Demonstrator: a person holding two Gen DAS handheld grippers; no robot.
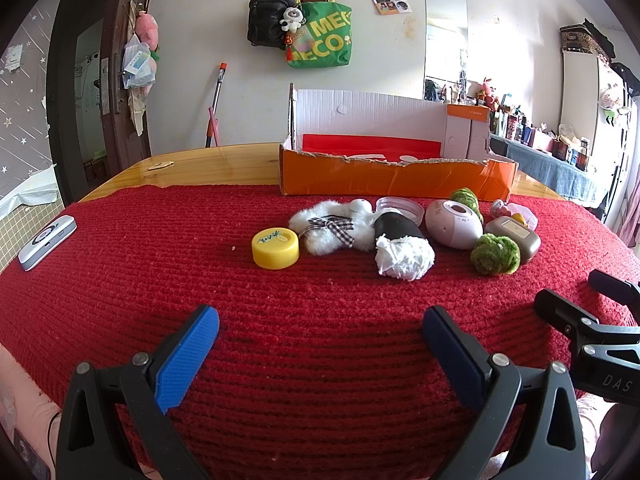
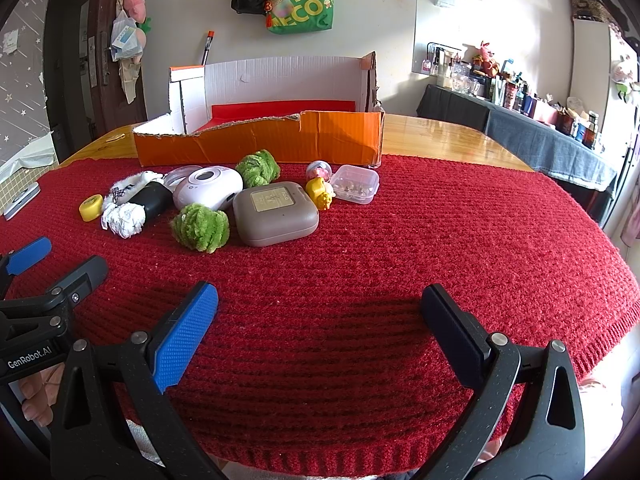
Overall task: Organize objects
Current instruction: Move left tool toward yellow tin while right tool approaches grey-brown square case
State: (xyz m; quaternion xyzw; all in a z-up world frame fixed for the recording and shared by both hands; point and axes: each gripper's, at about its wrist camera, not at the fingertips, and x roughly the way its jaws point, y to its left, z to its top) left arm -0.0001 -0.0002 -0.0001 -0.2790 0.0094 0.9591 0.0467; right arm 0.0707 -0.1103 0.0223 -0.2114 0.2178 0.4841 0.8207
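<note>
Small objects lie in a cluster on the red knitted cloth (image 1: 160, 280): a yellow round tin (image 1: 275, 248), a white fluffy toy with a checked bow (image 1: 326, 226), a black cylinder with crumpled white paper (image 1: 402, 246), a pink-white oval device (image 1: 454, 224), two green pompoms (image 1: 495, 254) (image 2: 257, 168), a grey-brown case (image 2: 276, 214), a yellow figure (image 2: 320, 194) and a clear plastic box (image 2: 356, 184). Behind them stands an orange cardboard box (image 1: 396, 178). My left gripper (image 1: 320, 344) is open above bare cloth, short of the cluster. My right gripper (image 2: 320, 328) is open too, with nothing between its fingers.
A silver flat device (image 1: 46, 242) lies at the cloth's left edge. The wooden table (image 2: 440, 136) extends past the cloth. A cluttered side counter (image 2: 540, 132) stands at the right. Bags hang on the back wall (image 1: 316, 32). A hand (image 2: 36, 396) holds the left gripper.
</note>
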